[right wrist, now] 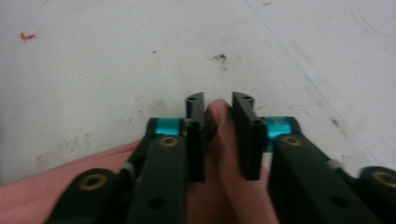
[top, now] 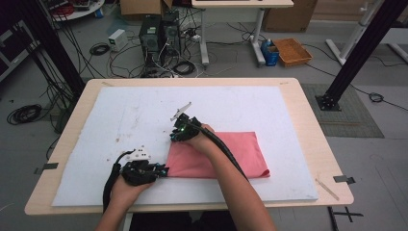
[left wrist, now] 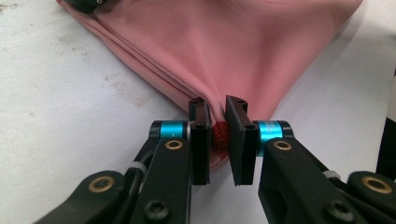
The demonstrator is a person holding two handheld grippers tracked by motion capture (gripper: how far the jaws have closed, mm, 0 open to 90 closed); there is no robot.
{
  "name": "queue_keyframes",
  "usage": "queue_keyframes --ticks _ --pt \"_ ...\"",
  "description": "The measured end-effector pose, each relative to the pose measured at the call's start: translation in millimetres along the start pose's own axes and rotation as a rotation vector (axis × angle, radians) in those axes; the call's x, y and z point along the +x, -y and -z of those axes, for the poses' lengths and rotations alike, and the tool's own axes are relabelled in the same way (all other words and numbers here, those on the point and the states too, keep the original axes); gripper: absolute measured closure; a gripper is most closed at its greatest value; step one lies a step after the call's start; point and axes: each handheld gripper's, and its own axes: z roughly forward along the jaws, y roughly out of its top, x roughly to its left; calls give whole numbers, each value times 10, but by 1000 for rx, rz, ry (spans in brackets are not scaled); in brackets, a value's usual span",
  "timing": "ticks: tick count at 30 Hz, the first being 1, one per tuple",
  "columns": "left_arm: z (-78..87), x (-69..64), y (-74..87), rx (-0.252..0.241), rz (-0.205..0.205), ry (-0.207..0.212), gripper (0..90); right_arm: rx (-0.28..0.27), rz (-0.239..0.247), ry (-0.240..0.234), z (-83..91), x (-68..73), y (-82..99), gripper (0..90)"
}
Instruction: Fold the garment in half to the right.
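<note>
A folded pink cloth [top: 226,155] lies on the white mat [top: 144,108], right of the middle. My left gripper [top: 165,170] is at the cloth's near left corner. In the left gripper view my left gripper [left wrist: 217,106] is shut on that corner of the pink cloth [left wrist: 224,46], whose folded layers fan out beyond the pads. My right gripper [top: 174,136] is at the cloth's far left corner. In the right gripper view my right gripper [right wrist: 218,100] is shut on a bunched ridge of the pink cloth [right wrist: 219,144], which rises between the pads.
The mat covers most of a wooden table [top: 308,125]. Beyond the table's far edge, on the floor, stand computer towers [top: 159,33], loose cables, an orange basket [top: 292,51] and black frame posts [top: 358,53]. The mat is stained in places [right wrist: 219,58].
</note>
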Motion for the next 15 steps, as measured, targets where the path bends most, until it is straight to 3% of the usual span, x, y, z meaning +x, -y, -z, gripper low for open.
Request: queue_keyframes --ticks 2,6,12,15 --pt "17 -1 -1 -7 -1 4 802 9 20 2 -6 31 -23 857" --pt "57 0 -14 -19 2 23 802 -8 25 8 4 59 -60 870" --pt "169 -34 -81 -68 9 58 802 -111 38 1 156 133 -175 872" --pt "214 -93 -165 -98 -7 93 803 -147 37 -12 256 140 -191 872"
